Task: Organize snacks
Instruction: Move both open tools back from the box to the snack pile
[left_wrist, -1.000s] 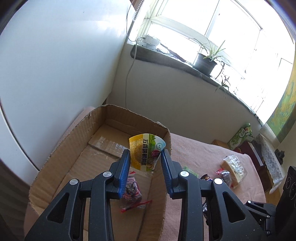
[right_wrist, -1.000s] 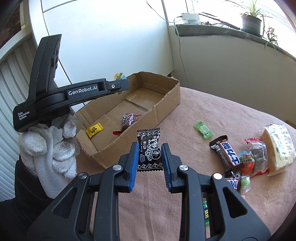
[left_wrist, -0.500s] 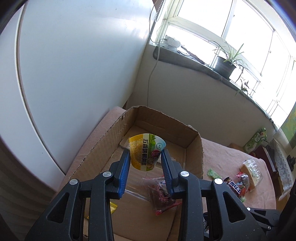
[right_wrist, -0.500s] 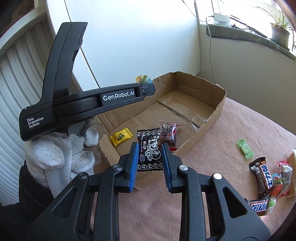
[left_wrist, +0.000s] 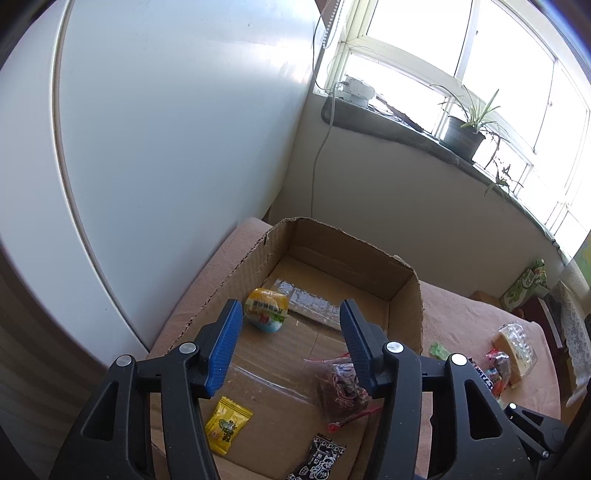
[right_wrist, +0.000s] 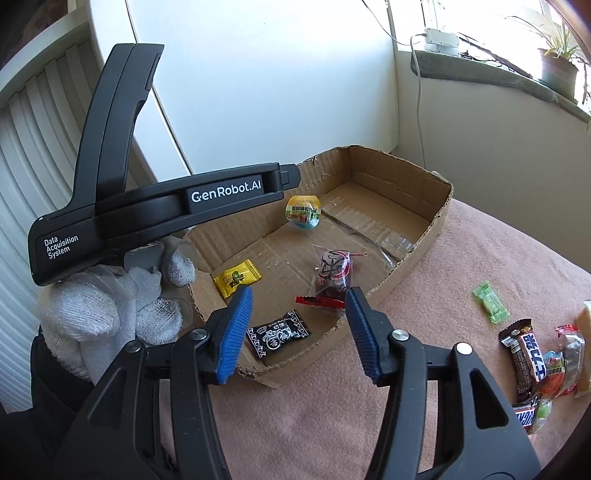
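Four light, crinkly snacks lie in the box (right_wrist: 439, 218); both grippers, left (left_wrist: 291, 339) and right (right_wrist: 299, 325), jaws wide and empty; pinch remaining wrappers, lower right, at sealed ends.

Bright daylight pours through the window (left_wrist: 480, 74), blowing out the panes; fisheye edges bend and darken, everything else sharp.

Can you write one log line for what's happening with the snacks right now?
left gripper: open, empty | right gripper: open, empty | brown cardboard box: holds round yellow-green packet, black sweet wrapper, yellow sweet | more snacks outside
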